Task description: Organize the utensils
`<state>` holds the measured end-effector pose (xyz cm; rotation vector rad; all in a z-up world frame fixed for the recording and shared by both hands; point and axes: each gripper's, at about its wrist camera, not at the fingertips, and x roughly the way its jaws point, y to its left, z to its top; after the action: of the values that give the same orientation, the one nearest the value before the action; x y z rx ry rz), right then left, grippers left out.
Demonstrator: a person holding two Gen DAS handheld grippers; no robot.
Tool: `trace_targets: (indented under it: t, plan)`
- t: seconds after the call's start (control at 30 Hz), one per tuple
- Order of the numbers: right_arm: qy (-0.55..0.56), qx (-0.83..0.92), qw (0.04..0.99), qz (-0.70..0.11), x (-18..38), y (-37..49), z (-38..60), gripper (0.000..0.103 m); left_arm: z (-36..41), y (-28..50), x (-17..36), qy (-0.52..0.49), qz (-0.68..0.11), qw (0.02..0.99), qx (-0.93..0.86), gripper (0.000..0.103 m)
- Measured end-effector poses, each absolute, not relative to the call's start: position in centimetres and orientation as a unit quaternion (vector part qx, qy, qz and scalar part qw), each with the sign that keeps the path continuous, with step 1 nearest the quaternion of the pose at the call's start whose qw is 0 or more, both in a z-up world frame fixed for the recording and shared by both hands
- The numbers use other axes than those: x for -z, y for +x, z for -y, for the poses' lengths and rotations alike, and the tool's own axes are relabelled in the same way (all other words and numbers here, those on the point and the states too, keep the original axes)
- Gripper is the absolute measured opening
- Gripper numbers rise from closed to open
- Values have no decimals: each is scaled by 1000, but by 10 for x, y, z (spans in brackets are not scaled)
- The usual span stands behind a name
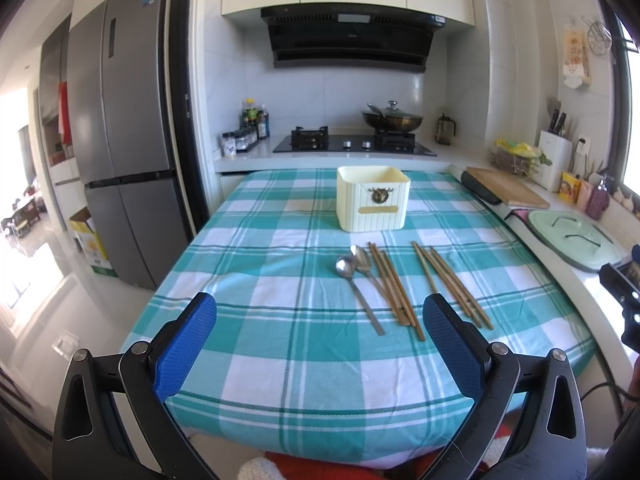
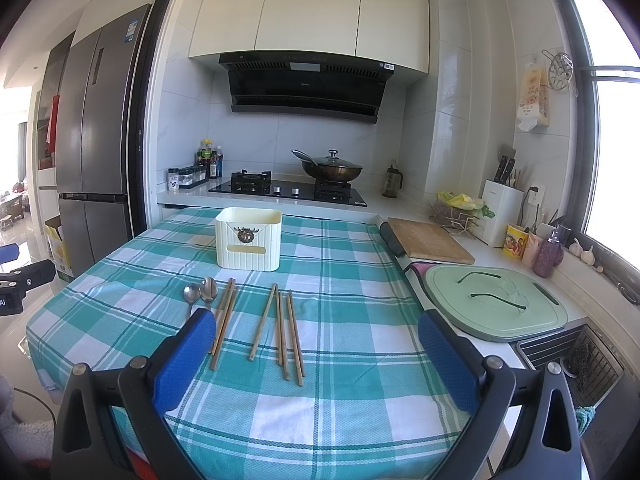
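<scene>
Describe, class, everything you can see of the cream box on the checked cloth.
The box is cream, roughly square with rounded corners and ribbed walls, probably plastic. Its top is open; nothing shows above the rim. The front carries a dark round emblem like a deer's head above a tan slot or label. It stands upright on the far middle of the cloth, beyond the spoons and chopsticks, touching neither.

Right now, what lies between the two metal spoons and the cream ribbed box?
Nothing: only bare teal checked tablecloth separates the metal spoons from the cream ribbed box, clearest in the left wrist view.
</scene>
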<state>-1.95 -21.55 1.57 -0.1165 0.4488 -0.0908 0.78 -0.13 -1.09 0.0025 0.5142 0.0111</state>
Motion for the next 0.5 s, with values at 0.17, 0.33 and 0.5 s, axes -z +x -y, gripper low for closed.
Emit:
trace_targets:
  t: [0.17, 0.33, 0.5]
  plan:
    - [-58, 45, 972, -223, -16, -20, 216, 103, 1, 8, 11, 2, -254, 967, -5, 103]
    - [-58, 46, 972, -223, -16, -19, 215, 103, 1, 8, 11, 1, -254, 967, -5, 103]
    - [-57, 46, 972, -224, -15, -20, 216, 103, 1, 8, 12, 2, -255, 967, -5, 103]
